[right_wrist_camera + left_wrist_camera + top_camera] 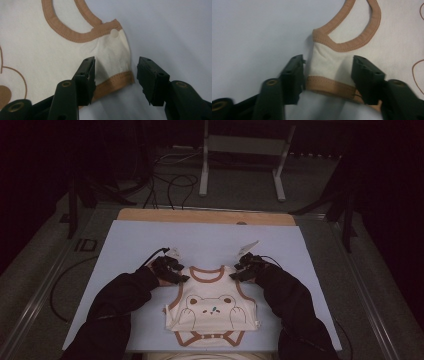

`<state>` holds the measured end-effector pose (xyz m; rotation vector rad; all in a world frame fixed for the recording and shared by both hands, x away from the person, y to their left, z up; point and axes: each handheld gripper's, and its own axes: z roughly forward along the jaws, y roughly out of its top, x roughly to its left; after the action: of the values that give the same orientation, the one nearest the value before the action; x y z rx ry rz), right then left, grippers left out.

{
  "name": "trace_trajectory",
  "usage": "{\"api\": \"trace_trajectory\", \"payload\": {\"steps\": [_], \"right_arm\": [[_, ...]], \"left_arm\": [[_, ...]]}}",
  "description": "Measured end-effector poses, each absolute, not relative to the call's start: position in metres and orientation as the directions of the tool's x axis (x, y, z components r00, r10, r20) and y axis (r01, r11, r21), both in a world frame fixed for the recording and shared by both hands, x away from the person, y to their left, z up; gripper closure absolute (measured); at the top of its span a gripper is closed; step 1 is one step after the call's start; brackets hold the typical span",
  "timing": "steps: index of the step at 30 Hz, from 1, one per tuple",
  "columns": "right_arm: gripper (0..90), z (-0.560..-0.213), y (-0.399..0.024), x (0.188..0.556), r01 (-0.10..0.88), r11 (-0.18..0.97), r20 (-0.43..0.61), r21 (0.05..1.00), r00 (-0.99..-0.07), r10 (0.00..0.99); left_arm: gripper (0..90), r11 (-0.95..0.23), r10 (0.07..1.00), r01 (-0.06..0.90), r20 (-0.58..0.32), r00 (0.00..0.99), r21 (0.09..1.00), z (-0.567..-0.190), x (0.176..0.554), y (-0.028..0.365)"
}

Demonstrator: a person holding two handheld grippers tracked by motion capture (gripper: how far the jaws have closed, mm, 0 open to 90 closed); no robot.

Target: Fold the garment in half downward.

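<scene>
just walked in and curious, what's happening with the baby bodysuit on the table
A person with a gripper in each hand is working on a cream baby bodysuit that lies flat on the pale table. The left gripper straddles one shoulder strap and the right gripper the other. Both sets of jaws stand partly open around the fabric, not yet clamped on it.

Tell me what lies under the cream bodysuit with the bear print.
The bodysuit lies flat on the pale blue mat, which shows all around it. Whatever sits directly beneath the fabric is covered.
</scene>
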<state>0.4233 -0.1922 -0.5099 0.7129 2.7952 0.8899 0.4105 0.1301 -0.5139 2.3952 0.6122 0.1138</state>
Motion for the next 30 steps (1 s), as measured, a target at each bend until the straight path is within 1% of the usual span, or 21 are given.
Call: {"api": "trace_trajectory", "payload": {"steps": [6,9,14,16,19,23,30], "right_arm": [[54.4,-0.509,-0.189,0.422,0.417,0.715,0.035,0.561,-0.875,0.483],[60.3,-0.508,-0.186,0.42,0.432,0.708,0.036,0.558,-0.865,0.5],[71.9,-0.507,-0.185,0.419,0.401,0.73,0.02,0.553,-0.883,0.469],[76.1,-0.507,-0.184,0.418,0.405,0.728,0.025,0.553,-0.882,0.471],[80.4,-0.507,-0.182,0.416,0.406,0.729,0.027,0.551,-0.881,0.471],[81.6,-0.506,-0.181,0.414,0.395,0.737,0.01,0.549,-0.885,0.466],[82.0,-0.507,-0.185,0.417,0.403,0.718,0.039,0.567,-0.884,0.466]], "left_arm": [[56.8,-0.689,0.449,0.385,-0.055,0.892,0.614,-0.513,0.408,0.123],[60.6,-0.687,0.453,0.389,-0.056,0.89,0.614,-0.513,0.407,0.121],[68.4,-0.682,0.45,0.389,-0.065,0.891,0.619,-0.513,0.406,0.119],[72.5,-0.681,0.444,0.386,-0.069,0.894,0.622,-0.513,0.405,0.118],[77.5,-0.686,0.43,0.38,-0.076,0.9,0.62,-0.513,0.404,0.116],[85.3,-0.689,0.415,0.375,-0.086,0.906,0.621,-0.513,0.403,0.114],[86.7,-0.679,0.422,0.381,-0.09,0.902,0.627,-0.511,0.405,0.117]]}}
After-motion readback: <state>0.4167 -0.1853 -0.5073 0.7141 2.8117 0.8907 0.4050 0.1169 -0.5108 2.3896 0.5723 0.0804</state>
